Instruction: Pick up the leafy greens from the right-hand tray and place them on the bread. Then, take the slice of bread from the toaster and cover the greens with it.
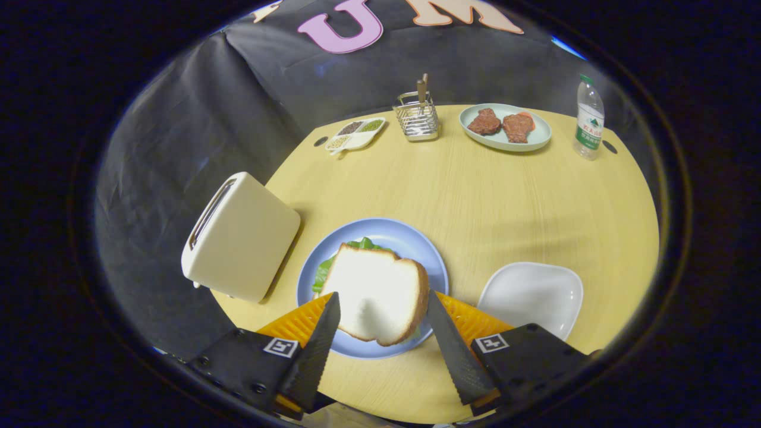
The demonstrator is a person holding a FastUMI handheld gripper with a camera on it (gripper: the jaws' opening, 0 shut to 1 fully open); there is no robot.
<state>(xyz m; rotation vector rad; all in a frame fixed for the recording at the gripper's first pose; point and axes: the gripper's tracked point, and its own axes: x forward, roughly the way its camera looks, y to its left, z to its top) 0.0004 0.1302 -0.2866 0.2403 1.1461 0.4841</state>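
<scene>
Pale square bread slice lies flat over green leaves on the round blue plate, between the gripper's parted fingers, untouched

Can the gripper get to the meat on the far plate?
Probably yes. The gripper is open around the bread slice, not squeezing it. Bare table lies between it and the meat on the green plate.

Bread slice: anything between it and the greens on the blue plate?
Nothing visible. The bread slice sits between the open gripper fingers, directly over the greens on the blue plate. The toaster stands off to the side.
</scene>
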